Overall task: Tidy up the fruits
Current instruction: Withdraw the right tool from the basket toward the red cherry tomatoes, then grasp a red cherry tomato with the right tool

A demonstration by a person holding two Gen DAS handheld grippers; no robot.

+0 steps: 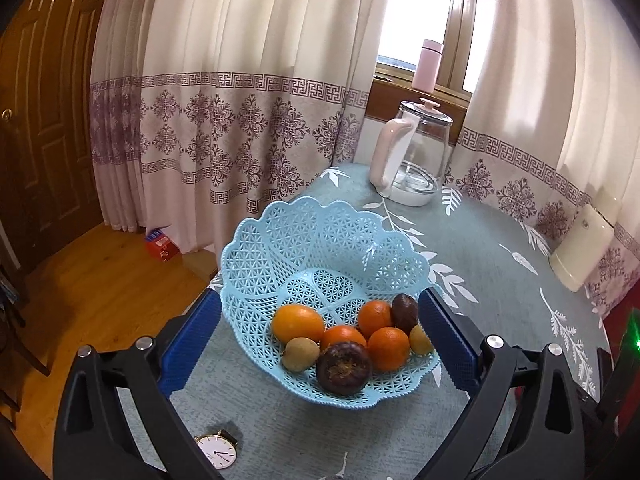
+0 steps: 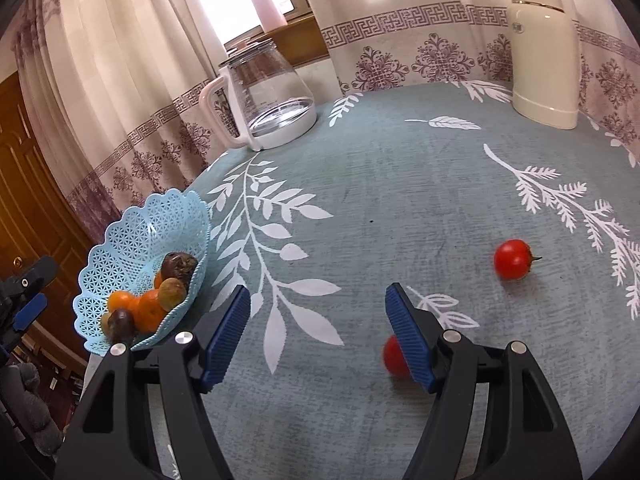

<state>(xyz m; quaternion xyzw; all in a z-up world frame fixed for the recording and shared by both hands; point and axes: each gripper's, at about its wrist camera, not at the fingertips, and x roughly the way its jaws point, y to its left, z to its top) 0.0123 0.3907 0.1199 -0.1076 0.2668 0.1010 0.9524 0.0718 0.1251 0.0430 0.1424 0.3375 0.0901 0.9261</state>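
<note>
A light blue lattice basket (image 1: pixel 320 240) sits near the table's left edge and holds several oranges (image 1: pixel 298 322), two dark brown fruits (image 1: pixel 343 367) and small tan fruits (image 1: pixel 300 354). My left gripper (image 1: pixel 320 338) is open, its blue pads on either side of the basket's near part. In the right wrist view the basket (image 2: pixel 132 236) is at the far left. My right gripper (image 2: pixel 318 330) is open over the tablecloth. One red tomato (image 2: pixel 513 259) lies to the right; a second tomato (image 2: pixel 394 356) lies partly hidden behind the right pad (image 2: pixel 412 340).
A glass kettle (image 2: pixel 268 96) stands at the table's back, a cream thermos (image 2: pixel 546 48) at the back right, a pink bottle (image 1: pixel 429 65) on the windowsill. A wristwatch (image 1: pixel 216 451) lies near the table's front. The table edge drops to a wooden floor (image 1: pixel 100 292) on the left.
</note>
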